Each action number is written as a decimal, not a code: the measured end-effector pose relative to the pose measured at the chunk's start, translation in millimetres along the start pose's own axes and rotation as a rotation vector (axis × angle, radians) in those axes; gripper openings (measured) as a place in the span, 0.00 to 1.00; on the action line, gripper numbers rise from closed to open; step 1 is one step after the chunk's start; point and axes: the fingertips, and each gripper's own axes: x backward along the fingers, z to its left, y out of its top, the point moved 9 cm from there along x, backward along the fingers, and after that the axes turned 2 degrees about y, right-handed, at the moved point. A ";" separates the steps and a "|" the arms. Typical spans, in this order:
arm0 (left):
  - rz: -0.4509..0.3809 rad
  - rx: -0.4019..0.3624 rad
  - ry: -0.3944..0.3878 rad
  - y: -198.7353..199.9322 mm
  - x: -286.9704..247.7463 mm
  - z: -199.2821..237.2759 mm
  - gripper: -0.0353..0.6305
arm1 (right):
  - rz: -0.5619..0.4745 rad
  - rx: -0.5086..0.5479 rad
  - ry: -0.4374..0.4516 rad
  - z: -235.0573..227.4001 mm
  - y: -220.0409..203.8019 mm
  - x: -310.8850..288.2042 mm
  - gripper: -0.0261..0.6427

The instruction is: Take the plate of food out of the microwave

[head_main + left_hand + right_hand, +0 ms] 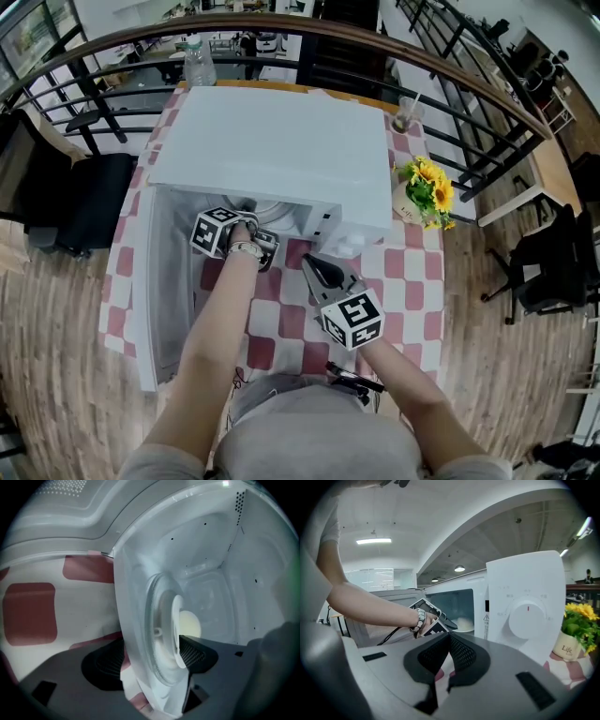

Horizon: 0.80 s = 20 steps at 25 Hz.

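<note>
Right gripper (448,641) lower centre of head view, jaws pressed together, empty, over checked cloth (291,321). Left gripper (151,656) inside open microwave (281,150), jaws spread either side of plate (178,620) rim. Plate sits on turntable (157,620), food (190,623) on it.

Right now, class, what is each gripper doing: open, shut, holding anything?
Left gripper: open, jaws apart either side of the plate rim, not clamped.
Right gripper: shut, holding nothing.

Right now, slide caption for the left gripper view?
Left gripper, jaws open, straddles round white plate of pale food inside white microwave.
</note>
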 end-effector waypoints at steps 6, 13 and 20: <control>-0.023 0.012 0.017 0.1 -3.1 0.0 0.59 | 0.004 -0.009 -0.010 -1.2 -3.3 0.9 0.08; 0.000 0.021 -0.005 1.4 -0.9 3.0 0.58 | 0.000 -0.008 -0.010 3.9 -2.9 2.6 0.07; 0.003 0.017 -0.024 -0.7 6.1 7.2 0.52 | -0.007 -0.007 -0.010 8.6 -4.3 6.3 0.07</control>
